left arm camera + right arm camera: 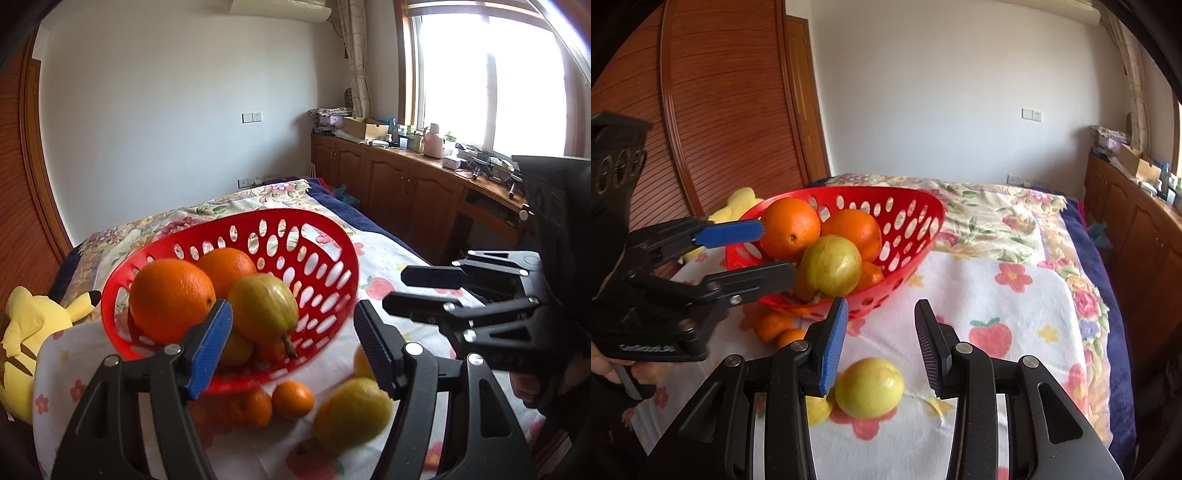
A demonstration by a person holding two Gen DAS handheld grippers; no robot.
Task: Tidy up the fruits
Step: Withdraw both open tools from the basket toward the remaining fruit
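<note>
A tilted red basket point(916, 218) holds two oranges point(790, 229) and a pear point(831, 266); mandarins point(774, 326) and a yellow-green pear point(870, 387) lie just before it.

Bright window point(491, 74), white wall point(166, 110), wooden cabinets point(388, 184)

Left gripper point(293, 345): jaws apart, empty, tilted down. Right gripper point(881, 347): jaws apart, empty, tilted down.

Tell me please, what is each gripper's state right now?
Left gripper: open, holding nothing.
Right gripper: open, holding nothing.
</note>
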